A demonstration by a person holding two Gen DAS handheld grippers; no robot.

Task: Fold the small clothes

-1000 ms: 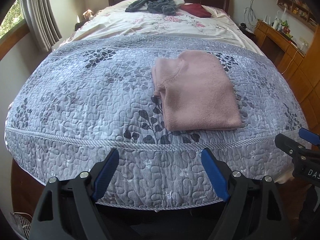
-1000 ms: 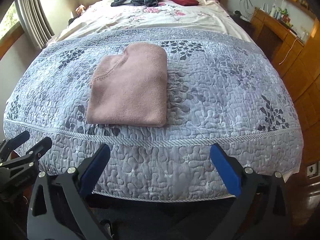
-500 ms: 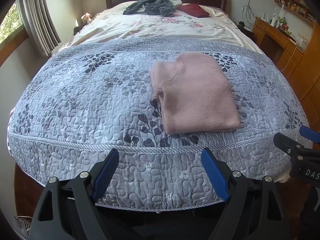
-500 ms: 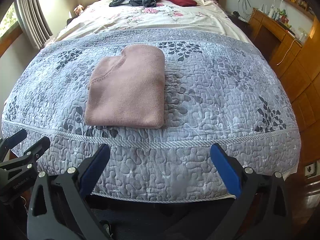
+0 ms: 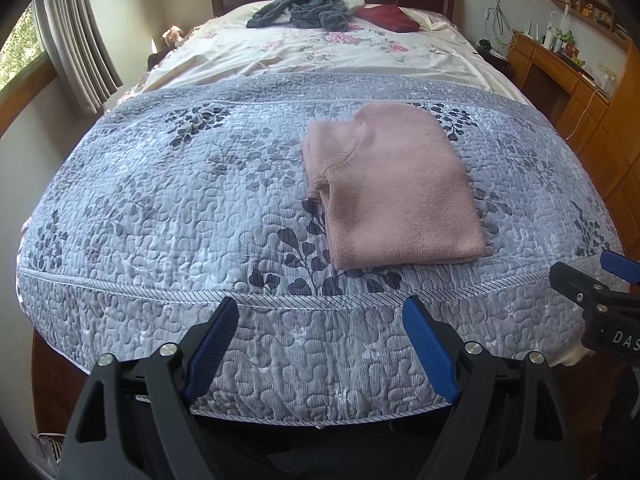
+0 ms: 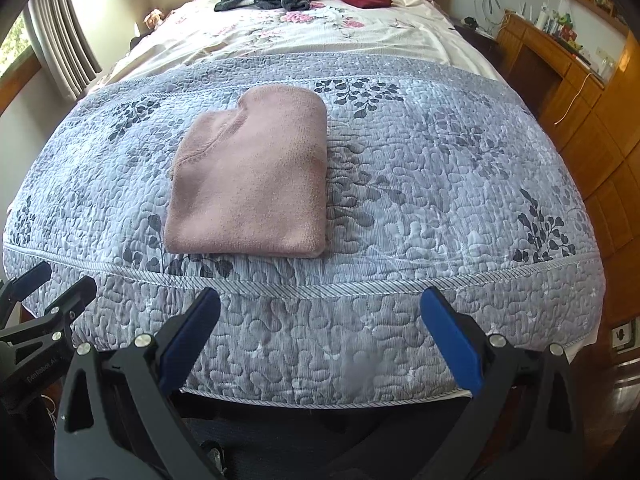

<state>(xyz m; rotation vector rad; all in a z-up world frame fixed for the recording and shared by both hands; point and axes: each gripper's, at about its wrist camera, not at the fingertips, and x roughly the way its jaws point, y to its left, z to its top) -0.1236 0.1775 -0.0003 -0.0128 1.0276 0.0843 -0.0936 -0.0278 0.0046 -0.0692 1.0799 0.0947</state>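
Pink garment [image 5: 394,188] folded, near quilt [image 5: 160,208] foot edge; both grippers' fingers [image 5: 212,336] spread wide (nothing held).

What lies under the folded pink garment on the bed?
The pink garment rests on the grey quilted bedspread, whose leaf print shows all around it. The patch directly beneath is covered, so anything there cannot be seen.

Change: viewpoint only
Both tongs, left [image 5: 316,346] and right [image 6: 320,338], slightly raised and tilted down; bed framing shifted accordingly.
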